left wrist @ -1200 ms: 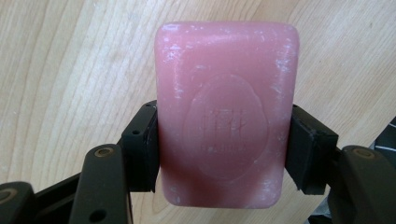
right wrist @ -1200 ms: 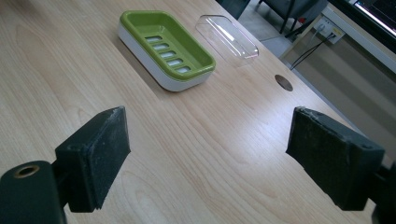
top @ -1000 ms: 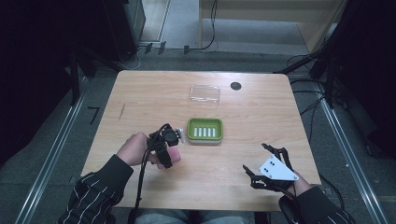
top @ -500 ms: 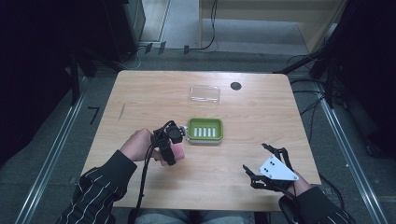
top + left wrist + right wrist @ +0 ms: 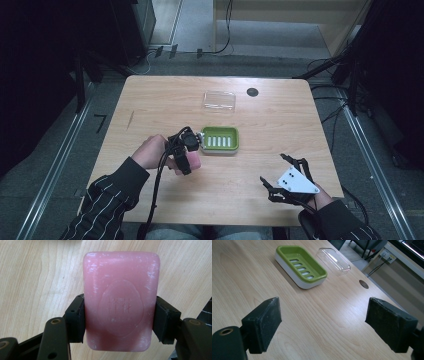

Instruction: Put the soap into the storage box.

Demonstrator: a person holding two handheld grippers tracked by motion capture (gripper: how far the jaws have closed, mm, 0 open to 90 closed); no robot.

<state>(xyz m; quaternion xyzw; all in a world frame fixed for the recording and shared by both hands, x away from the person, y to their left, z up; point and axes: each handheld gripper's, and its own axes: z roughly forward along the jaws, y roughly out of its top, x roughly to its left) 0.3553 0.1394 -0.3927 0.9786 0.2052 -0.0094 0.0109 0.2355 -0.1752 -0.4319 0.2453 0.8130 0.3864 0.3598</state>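
The left gripper [image 5: 120, 320] clamps a pink rectangular soap bar [image 5: 121, 300] across its short sides, just left of the green slotted soap dish [image 5: 219, 140]; the right gripper [image 5: 332, 325] gapes empty.

Left tool [image 5: 186, 150] with pink soap [image 5: 121, 300], nearer green dish [image 5: 220, 139].

The right gripper [image 5: 323, 325] has its two black jaws wide apart, with nothing between them, only the light wooden table [image 5: 249, 277] under them. The pads [image 5: 265, 322] look worn and a little dusty at the edges. Farther on the table stands a green soap dish [image 5: 300, 266] with a white base and a row of slots in its bottom. Just beyond it lies a clear plastic lid [image 5: 333, 259], apart from the dish. Near the table edge there is a dark round hole [image 5: 363, 284].
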